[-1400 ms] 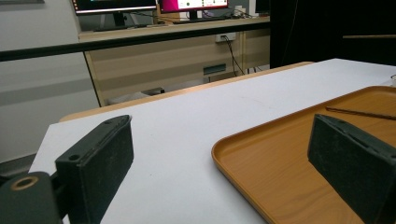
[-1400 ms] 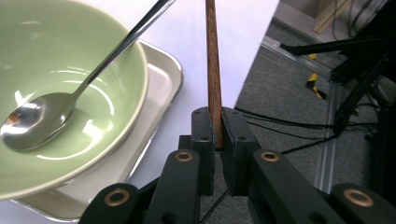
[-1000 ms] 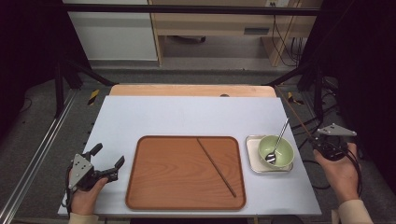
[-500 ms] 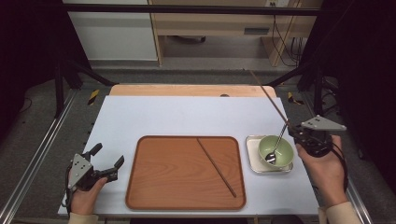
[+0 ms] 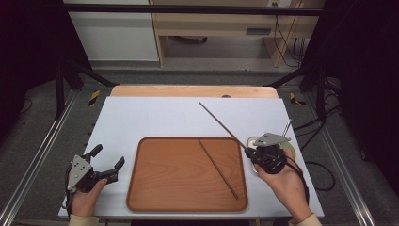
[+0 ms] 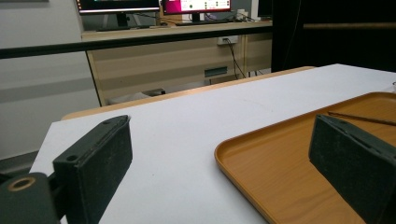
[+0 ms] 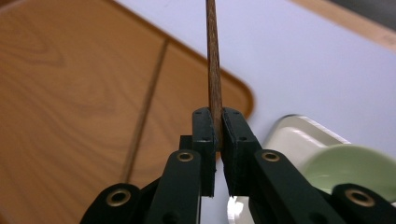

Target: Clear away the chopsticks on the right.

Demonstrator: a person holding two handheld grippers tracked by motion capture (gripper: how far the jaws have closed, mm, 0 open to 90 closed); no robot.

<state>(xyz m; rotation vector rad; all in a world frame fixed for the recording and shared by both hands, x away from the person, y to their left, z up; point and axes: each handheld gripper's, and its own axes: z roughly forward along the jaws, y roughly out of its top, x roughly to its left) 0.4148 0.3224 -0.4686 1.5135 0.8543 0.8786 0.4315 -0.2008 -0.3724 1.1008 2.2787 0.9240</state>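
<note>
Where black pads pinch, slender wooden chopstick rises straight.

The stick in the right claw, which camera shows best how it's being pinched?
The right gripper view: the held chopstick sits squeezed between the right gripper's two black jaws, filling the middle. The high view shows its whole length slanting up from that gripper, but the pinch is tiny there.

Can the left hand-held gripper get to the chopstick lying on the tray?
Probably yes. The left hand-held gripper is open beside the wooden tray, and nothing lies between it and the chopstick on the tray; it would just need to reach across.
</note>
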